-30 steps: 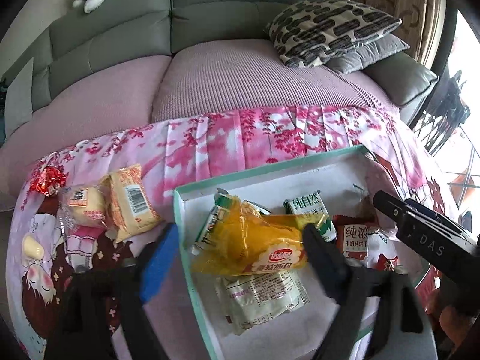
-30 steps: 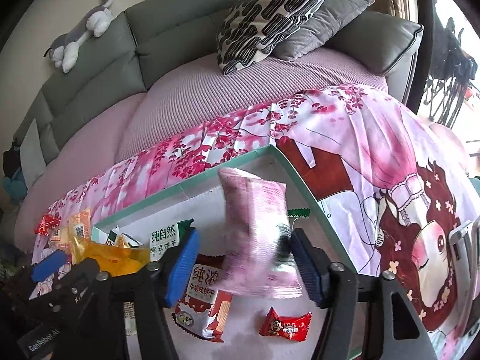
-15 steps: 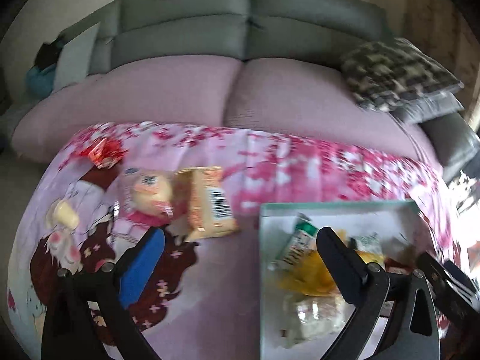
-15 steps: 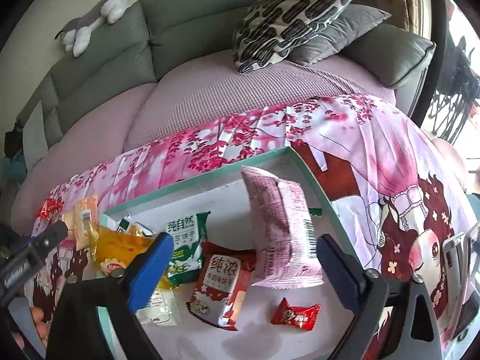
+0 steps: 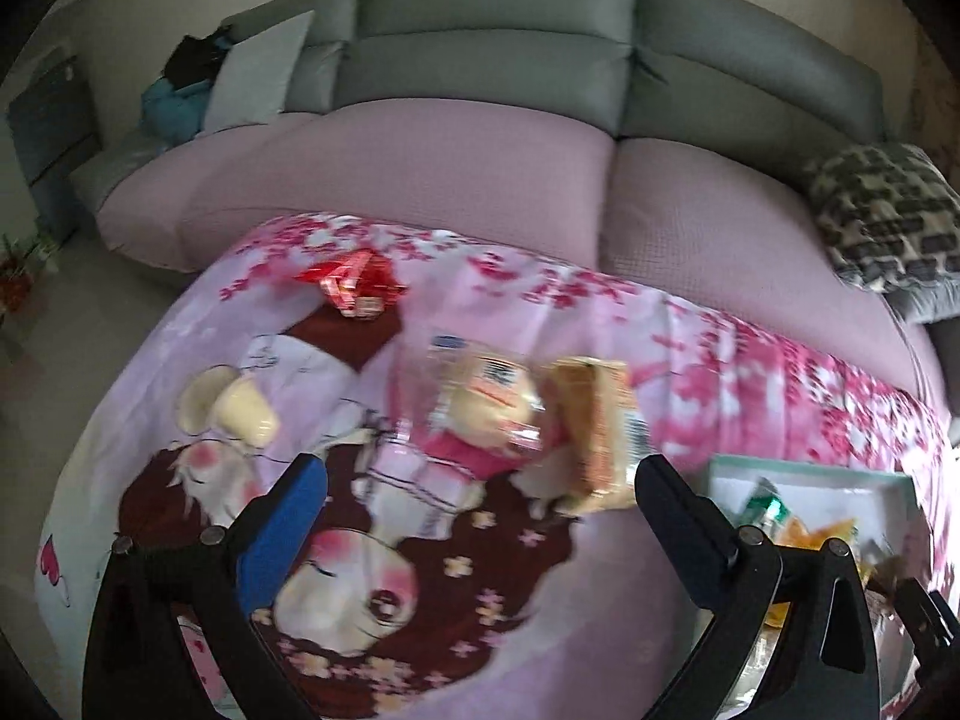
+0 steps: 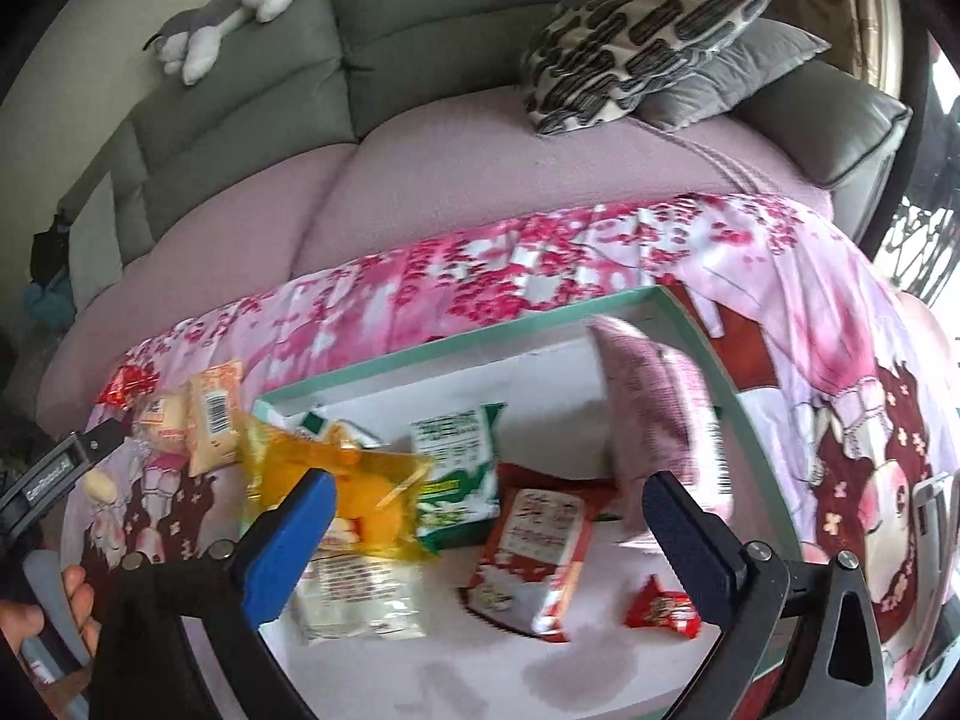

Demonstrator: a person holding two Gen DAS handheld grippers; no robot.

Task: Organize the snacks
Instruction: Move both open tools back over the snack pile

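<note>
Ahead of right gripper (image 6: pixel 486 531): tray (image 6: pixel 456 348) on cloth (image 6: pixel 840 312), holding packets. Left of tray, before left gripper (image 5: pixel 480 510): bun packet (image 5: pixel 486 408), wafer packet (image 5: pixel 600 420) touching. Sofa (image 5: pixel 480 180) behind.

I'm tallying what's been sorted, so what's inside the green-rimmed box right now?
Inside the box: a yellow bag, green-white packet, red-white packet, pink bag, red candy, clear packet. Anything beneath them is covered.

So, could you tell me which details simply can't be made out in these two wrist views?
- Left wrist view: the box is cut off by the right finger and the frame edge; its contents are mostly hidden.
- Left wrist view: the bun packet and orange packet are motion-blurred, labels unreadable.
- Right wrist view: the pink bag is blurred, print illegible.
- Right wrist view: the clear packet is partly behind the blue finger.
</note>
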